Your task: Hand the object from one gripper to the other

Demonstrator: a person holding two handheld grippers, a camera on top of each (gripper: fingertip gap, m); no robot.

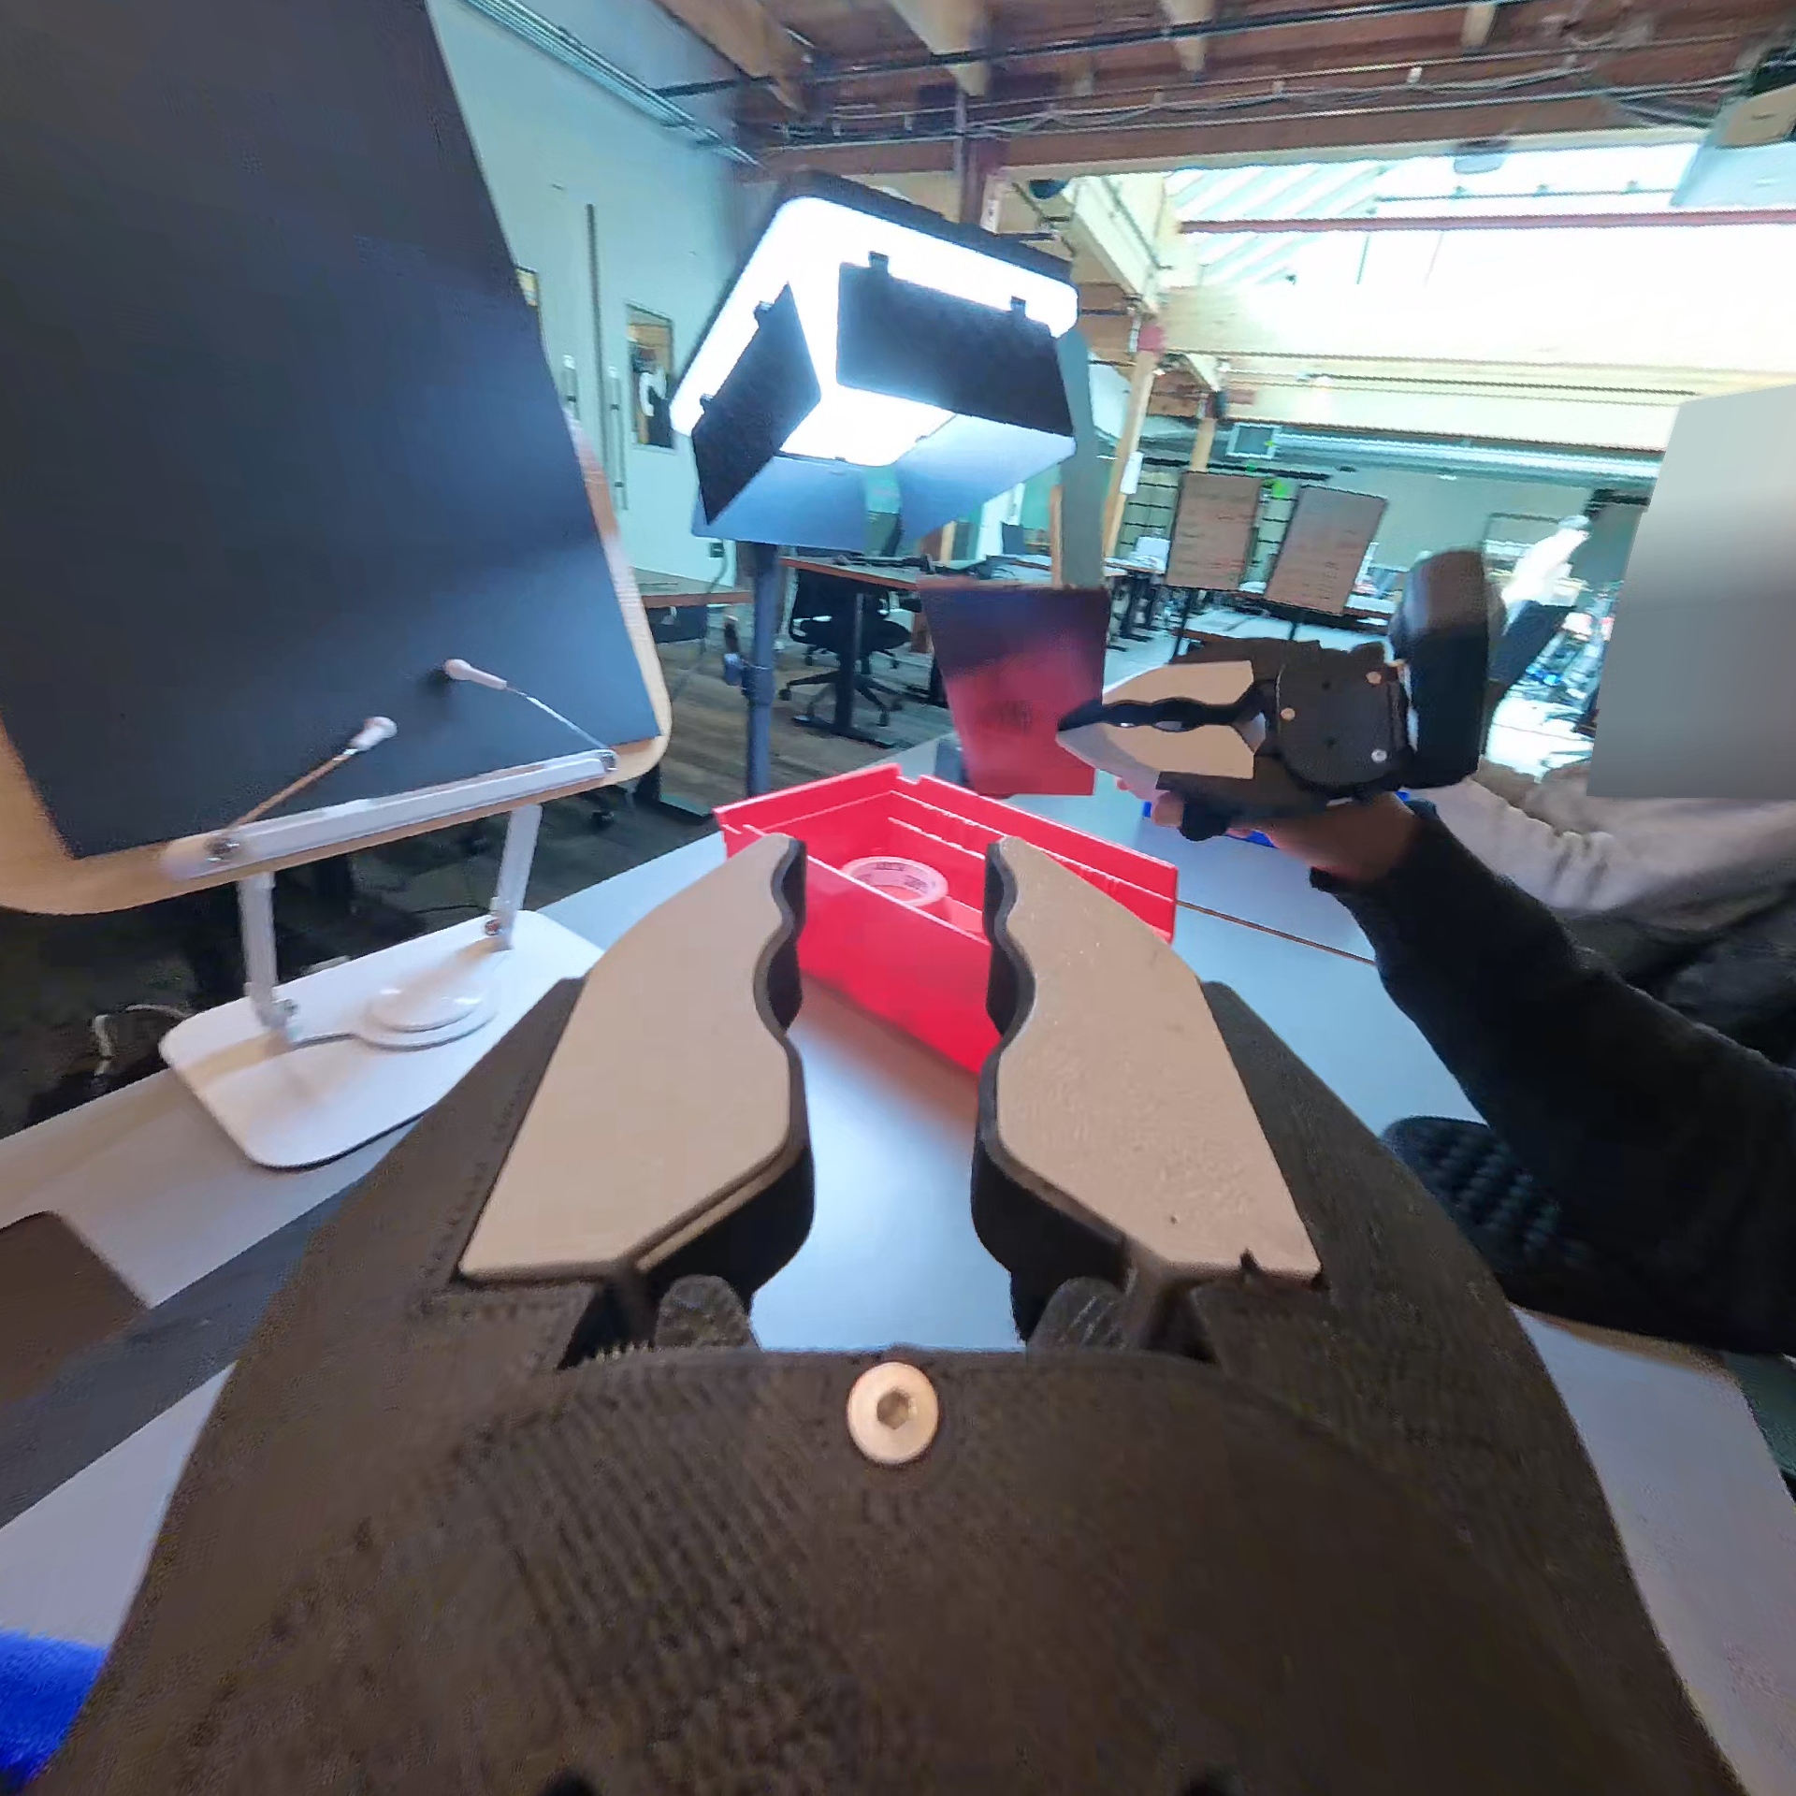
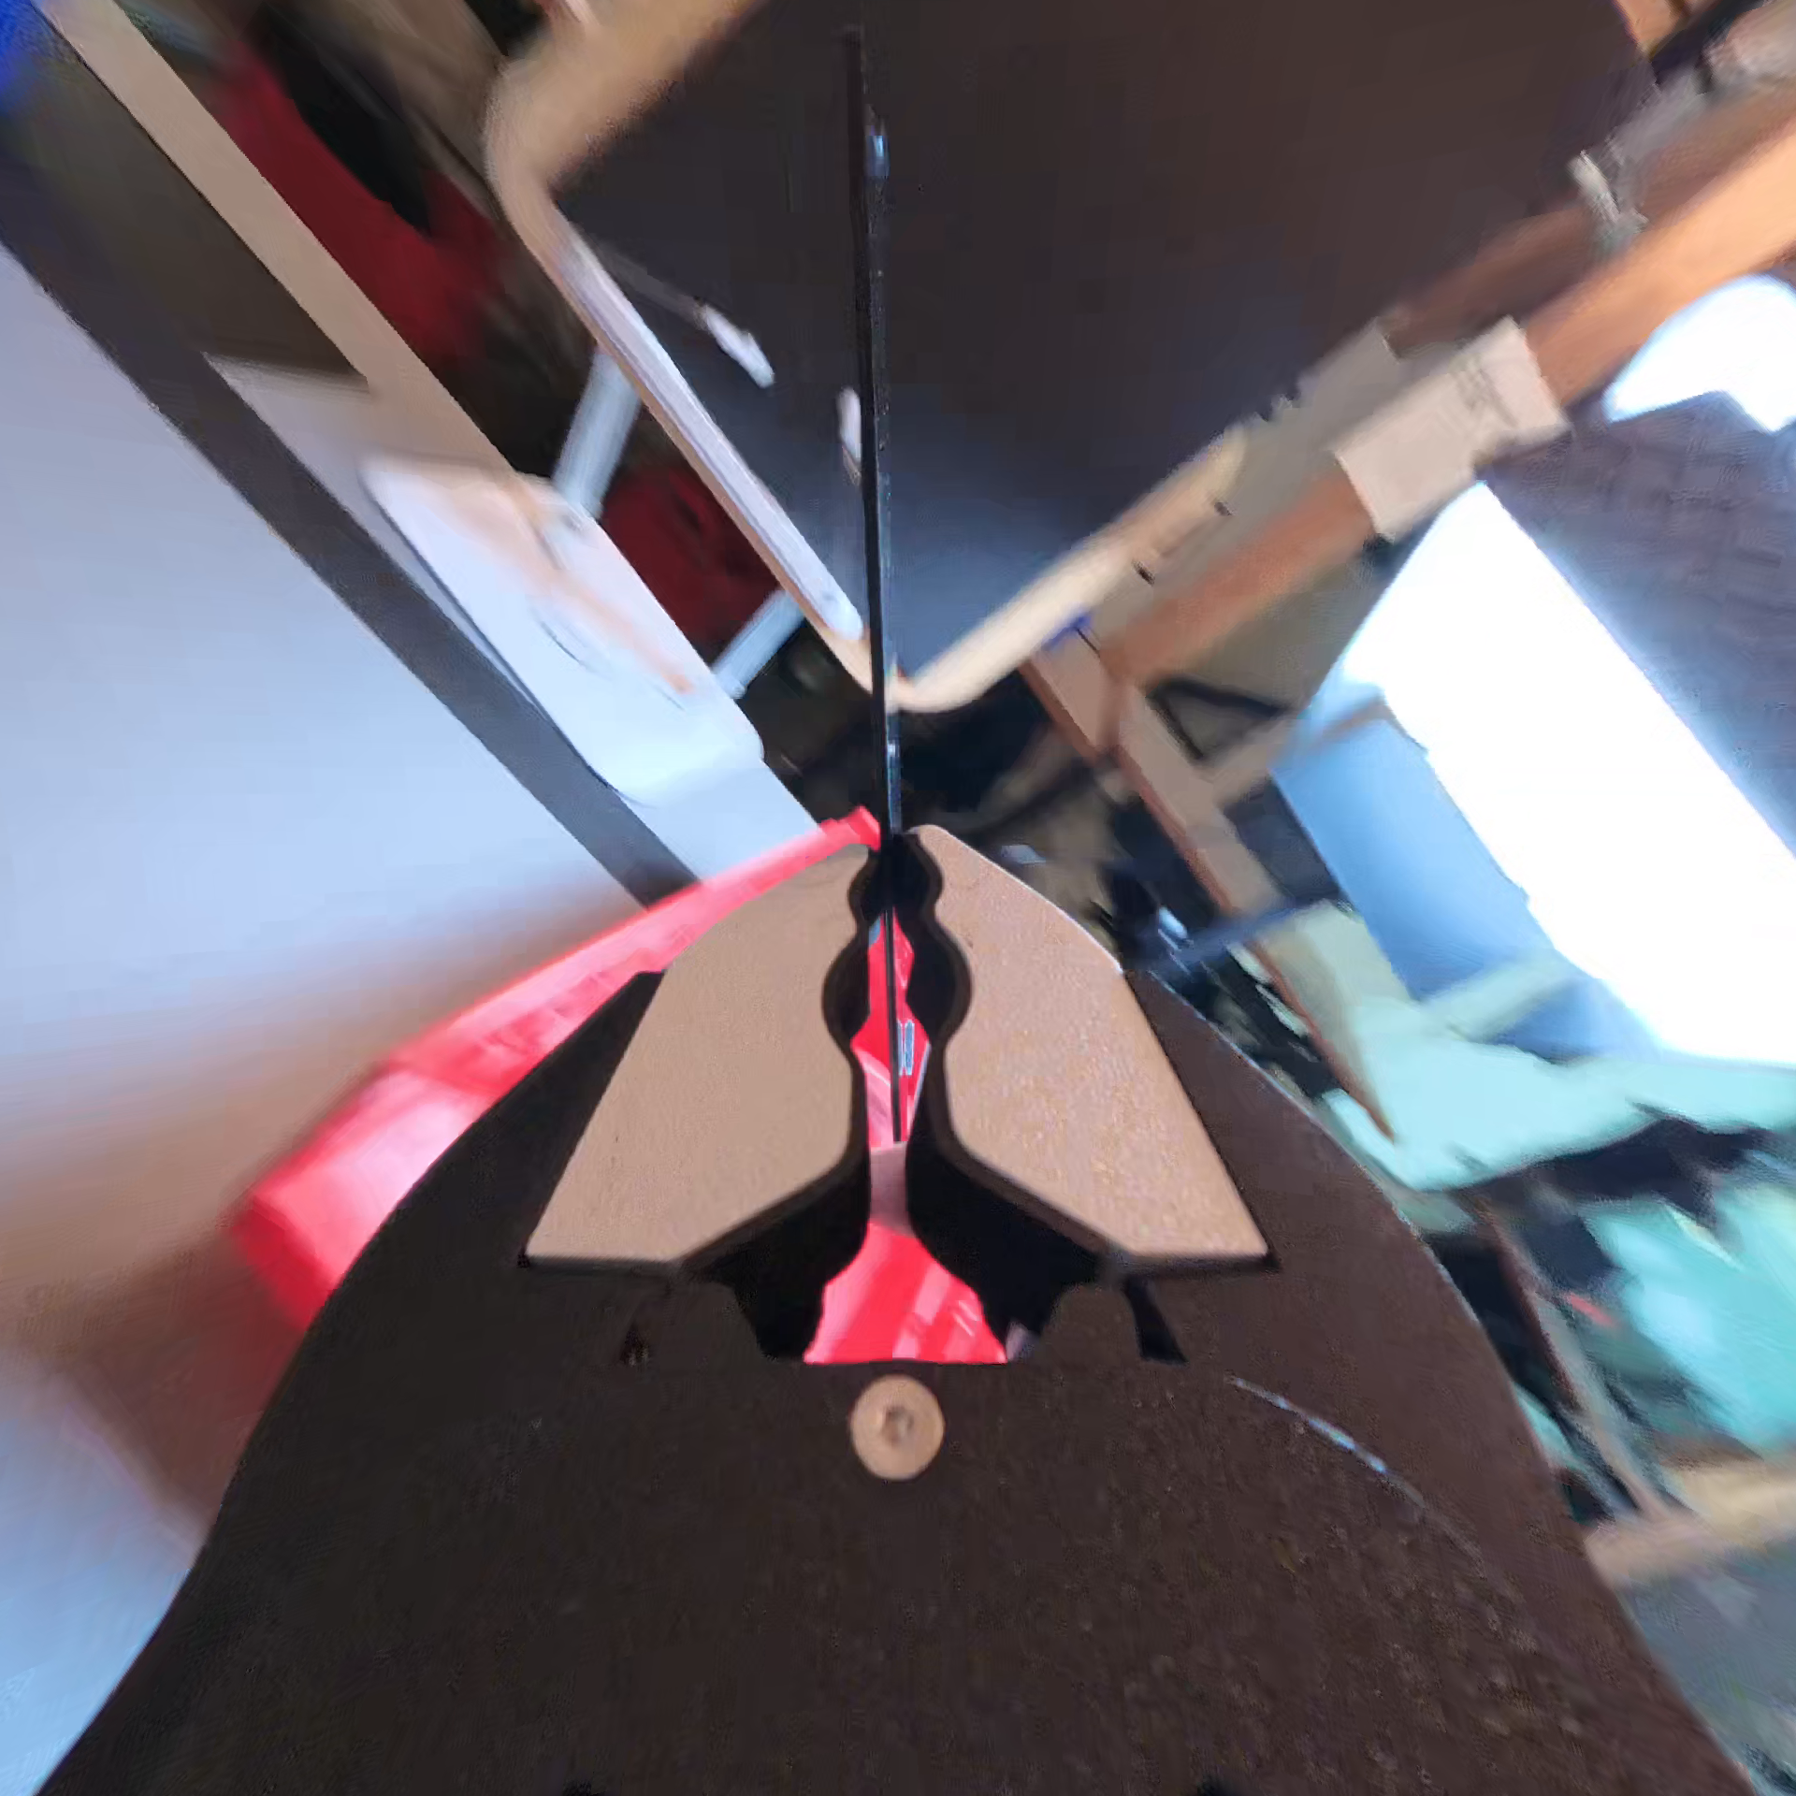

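The card point(image 1: 1016, 695) is dark red, shading to near-black at its top. The bin point(image 1: 933, 957) is bright red (a white tape roll point(image 1: 899, 880) inside). Both grippers have grey fingers point(image 1: 671, 1059) on black ribbed bodies. The bench point(image 1: 875, 1195) is pale grey.

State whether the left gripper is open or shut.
Open. The left gripper shows a wide gap between its fingers, with the red bin visible through it and nothing held.

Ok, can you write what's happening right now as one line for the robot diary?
step: handover, not yet done | right gripper: shut on thin red card, held above red bin | left gripper: open, empty, low over table
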